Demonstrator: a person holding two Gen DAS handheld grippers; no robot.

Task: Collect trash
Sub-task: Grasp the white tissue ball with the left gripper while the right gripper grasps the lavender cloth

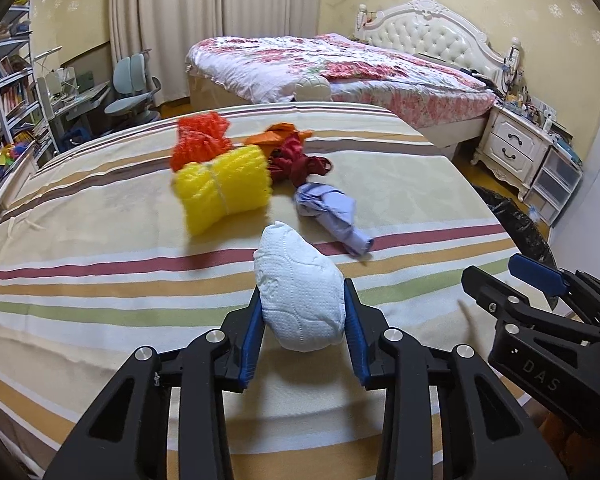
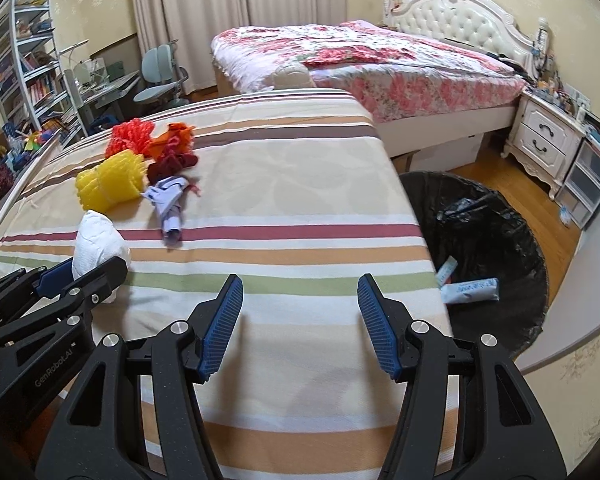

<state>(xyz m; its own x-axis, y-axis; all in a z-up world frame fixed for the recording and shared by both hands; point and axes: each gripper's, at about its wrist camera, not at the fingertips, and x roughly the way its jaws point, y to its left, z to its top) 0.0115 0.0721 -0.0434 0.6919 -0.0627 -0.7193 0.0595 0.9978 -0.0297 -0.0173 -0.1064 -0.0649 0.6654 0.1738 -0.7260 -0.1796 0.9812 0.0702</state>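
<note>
Gripping tissue wad [image 1: 300, 300], "DAS", "GenRobot.AI" claws

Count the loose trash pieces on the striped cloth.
6: white paper wad in the left gripper, yellow netting, orange-red netting, orange scrap, dark red scrap, lilac paper. More may hide behind.

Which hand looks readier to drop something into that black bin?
Left, probably. Its tongs already pinch the white paper wad. The right tongs are open and hold nothing, though they sit closer to the black bin.
</note>
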